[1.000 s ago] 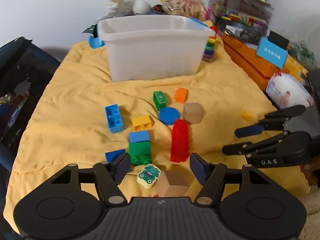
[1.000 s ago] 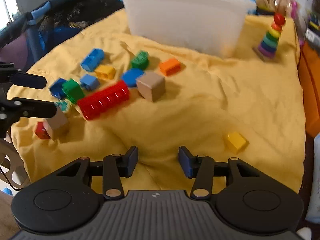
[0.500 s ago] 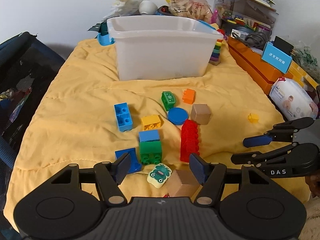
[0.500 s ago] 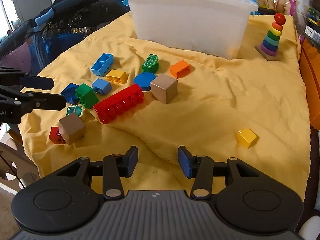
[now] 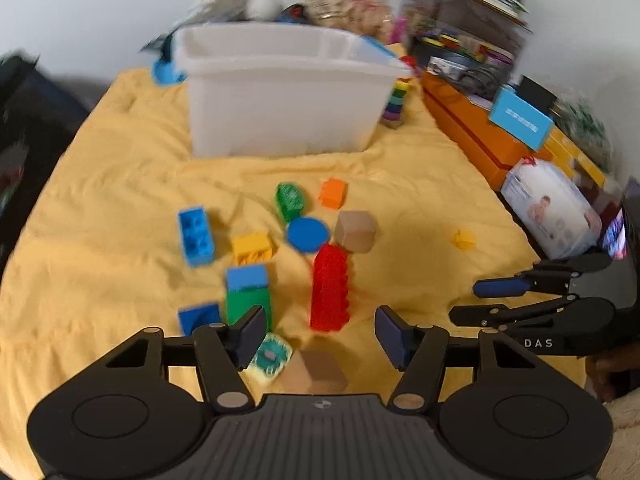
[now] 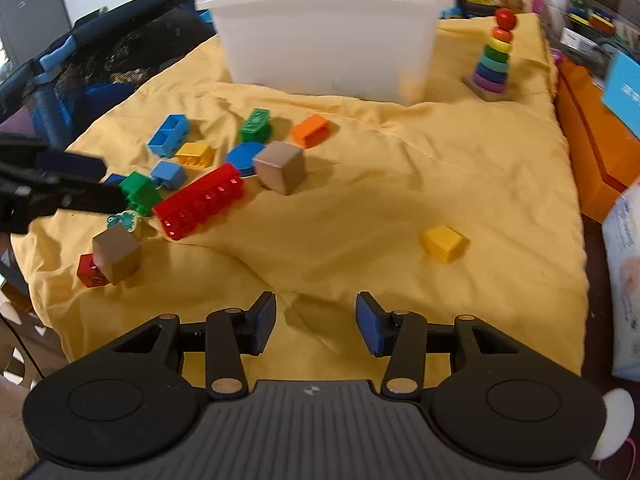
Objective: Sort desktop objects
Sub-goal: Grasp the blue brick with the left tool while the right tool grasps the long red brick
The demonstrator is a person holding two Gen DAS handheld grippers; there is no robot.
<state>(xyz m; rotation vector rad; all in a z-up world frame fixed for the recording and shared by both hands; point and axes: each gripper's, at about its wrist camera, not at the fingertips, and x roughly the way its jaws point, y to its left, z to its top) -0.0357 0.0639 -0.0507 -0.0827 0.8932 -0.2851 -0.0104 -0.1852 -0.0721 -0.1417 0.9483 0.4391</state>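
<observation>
Toy blocks lie scattered on a yellow blanket point(image 5: 100, 208) before a white plastic bin point(image 5: 280, 92). A long red brick point(image 5: 330, 286), a wooden cube point(image 5: 355, 231), a blue disc point(image 5: 307, 234) and green point(image 5: 290, 200), orange point(image 5: 333, 193), yellow point(image 5: 253, 246) and blue point(image 5: 195, 230) bricks lie in the middle. My left gripper point(image 5: 320, 338) is open and empty above a frog tile point(image 5: 270, 360) and a second wooden cube point(image 5: 316, 368). My right gripper point(image 6: 316, 322) is open and empty over bare blanket, with a lone yellow block point(image 6: 444, 242) ahead to its right.
A rainbow ring stacker point(image 6: 494, 60) stands right of the bin point(image 6: 328, 40). Orange boxes point(image 5: 472, 136), a wipes pack point(image 5: 552, 208) and stacked clutter line the right side. A dark bag point(image 6: 100, 64) lies off the blanket's left edge. A small red block point(image 6: 89, 271) sits near the front edge.
Both grippers have moved forward over the blanket, so the blocks and the bin appear nearer. Both stay open. No block has moved.
</observation>
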